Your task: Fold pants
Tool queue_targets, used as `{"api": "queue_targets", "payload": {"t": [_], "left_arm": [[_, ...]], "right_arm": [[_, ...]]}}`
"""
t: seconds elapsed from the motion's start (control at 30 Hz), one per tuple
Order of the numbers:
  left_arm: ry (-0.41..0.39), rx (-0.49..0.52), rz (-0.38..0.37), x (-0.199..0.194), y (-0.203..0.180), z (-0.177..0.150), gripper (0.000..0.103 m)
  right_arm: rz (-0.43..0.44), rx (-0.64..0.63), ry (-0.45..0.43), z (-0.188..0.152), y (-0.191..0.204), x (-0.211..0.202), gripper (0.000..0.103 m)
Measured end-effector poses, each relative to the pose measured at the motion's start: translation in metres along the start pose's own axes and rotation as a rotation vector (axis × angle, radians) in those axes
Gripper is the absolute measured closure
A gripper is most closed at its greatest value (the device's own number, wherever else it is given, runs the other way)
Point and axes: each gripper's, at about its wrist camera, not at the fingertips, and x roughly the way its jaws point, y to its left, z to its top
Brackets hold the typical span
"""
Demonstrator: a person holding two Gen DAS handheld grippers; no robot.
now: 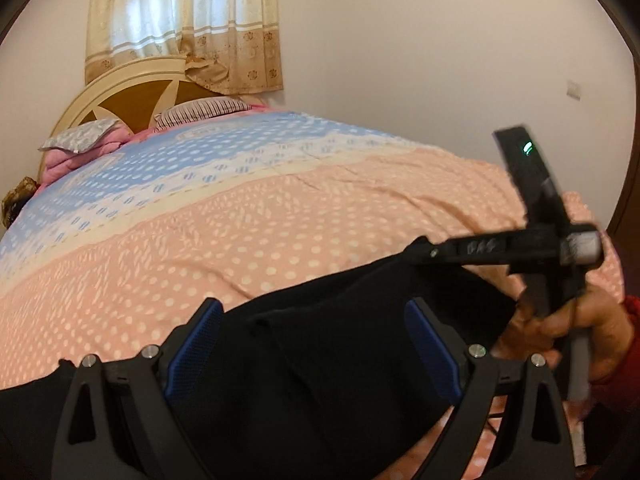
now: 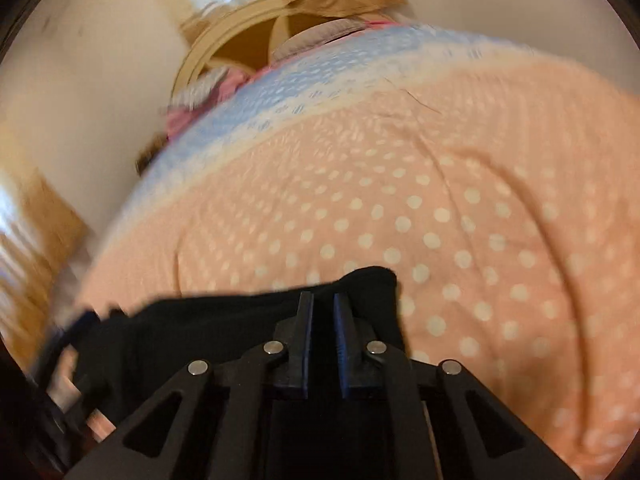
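Note:
The black pants [image 1: 320, 340] lie on the pink dotted bedspread at the near edge of the bed. My left gripper [image 1: 316, 312] is open, its blue pads wide apart over the black cloth. My right gripper [image 2: 323, 300] is shut on an edge of the pants [image 2: 360, 280], with cloth pinched between its blue pads. In the left wrist view the right gripper [image 1: 424, 246] shows at the right, held by a hand, its tip at a corner of the pants.
The bed [image 1: 280, 200] carries a pink and blue dotted cover. Pillows [image 1: 200, 112] and a wooden headboard [image 1: 132, 92] are at the far end, under a curtained window [image 1: 180, 20]. A plain wall [image 1: 440, 60] is to the right.

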Motion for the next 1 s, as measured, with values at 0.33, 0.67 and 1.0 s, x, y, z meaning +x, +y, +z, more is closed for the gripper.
{"api": "queue_targets", "payload": {"t": [0.33,0.67,1.0], "left_arm": [[0.068,-0.202,0.103,0.003,0.053,-0.023,0.007],[0.106,-0.276,0.143,0.021,0.069,-0.032,0.006],[0.055,-0.267,0.421,-0.052,0.136,-0.059,0.007]], "right_arm": [[0.107,-0.083,-0.153,-0.018,0.015,-0.057,0.092],[0.069,-0.045,0.02,-0.066,0.018,-0.034,0.092],[0.19,-0.301,-0.046,-0.058,0.115,-0.036,0.092]]}}
